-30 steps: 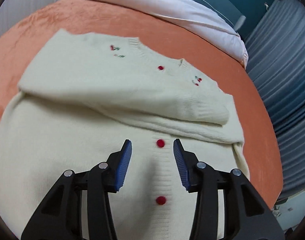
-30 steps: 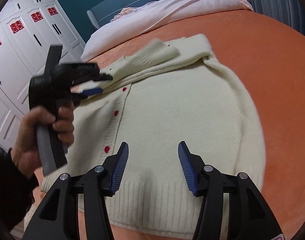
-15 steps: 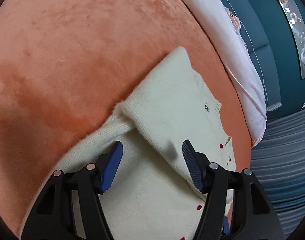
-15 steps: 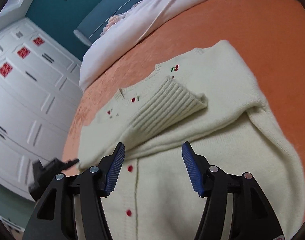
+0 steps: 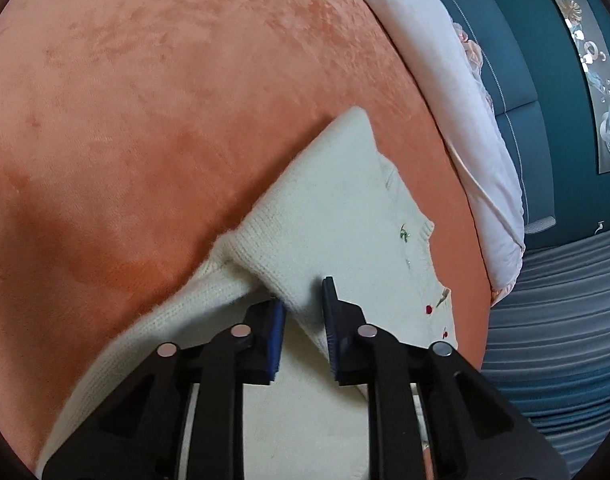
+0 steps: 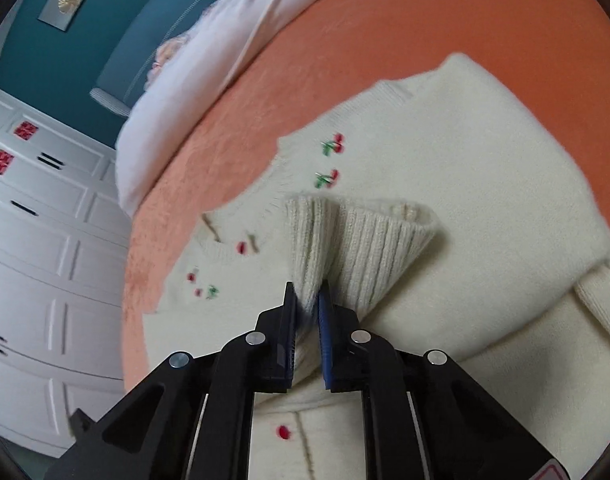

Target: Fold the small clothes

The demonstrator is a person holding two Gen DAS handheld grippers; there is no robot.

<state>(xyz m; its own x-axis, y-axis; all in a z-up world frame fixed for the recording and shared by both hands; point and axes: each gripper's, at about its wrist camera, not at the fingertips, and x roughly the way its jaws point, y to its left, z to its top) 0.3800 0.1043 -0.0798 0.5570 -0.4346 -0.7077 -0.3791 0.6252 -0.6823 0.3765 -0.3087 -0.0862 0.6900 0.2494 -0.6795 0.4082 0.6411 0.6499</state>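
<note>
A cream knit cardigan (image 5: 345, 216) with red buttons and cherry embroidery lies on the orange bed cover (image 5: 145, 100), its sleeves folded across the chest. My left gripper (image 5: 303, 308) is shut on the folded sleeve edge near the cardigan's shoulder. In the right wrist view the cardigan (image 6: 485, 168) fills the middle. My right gripper (image 6: 307, 300) is shut on the ribbed cuff (image 6: 365, 248) of a folded sleeve, which bunches up between the pads.
A pale pink quilt (image 5: 457, 92) lies along the far edge of the bed in front of a teal headboard (image 5: 517, 80). White wardrobe doors (image 6: 37, 240) stand left of the bed. Grey curtains (image 5: 565, 300) hang on the right.
Both grippers have moved down onto the cardigan and closed: the left on the folded sleeve edge, the right on the ribbed cuff. Half a second ago both were open above it.
</note>
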